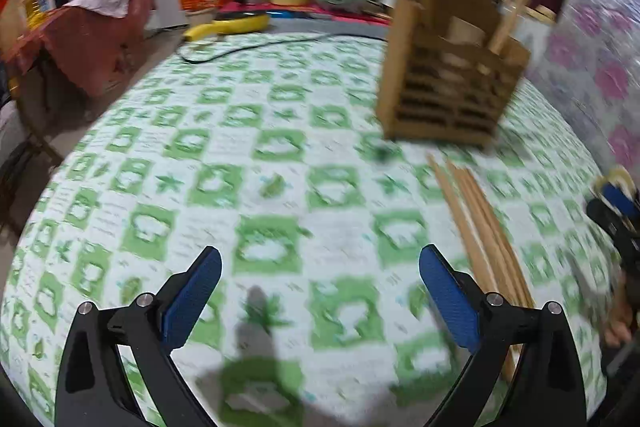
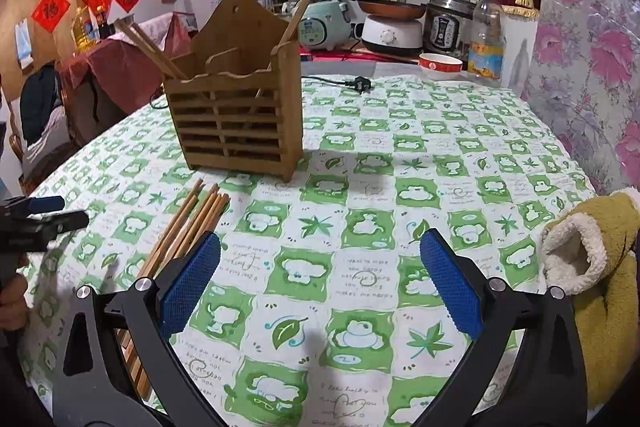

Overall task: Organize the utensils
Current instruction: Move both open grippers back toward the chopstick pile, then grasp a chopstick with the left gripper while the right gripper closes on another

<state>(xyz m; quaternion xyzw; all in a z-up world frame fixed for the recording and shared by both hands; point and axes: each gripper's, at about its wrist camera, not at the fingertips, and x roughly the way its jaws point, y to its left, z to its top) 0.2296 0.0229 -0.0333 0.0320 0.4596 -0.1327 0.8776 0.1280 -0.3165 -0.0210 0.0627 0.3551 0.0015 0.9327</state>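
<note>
We hover both tools, left tool (image 1: 320, 301) and right tool (image 2: 320, 283), spread and empty, flanking the loose chopsticks (image 2: 188, 231) lying on the worktop (image 2: 440, 131) before the wooden holder (image 2: 236, 119) awaiting them.

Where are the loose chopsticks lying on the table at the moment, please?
In the right wrist view, the loose chopsticks lie bundled on the green-patterned tablecloth, left of centre, just in front of the wooden utensil holder and partly behind the right gripper's left finger.
</note>
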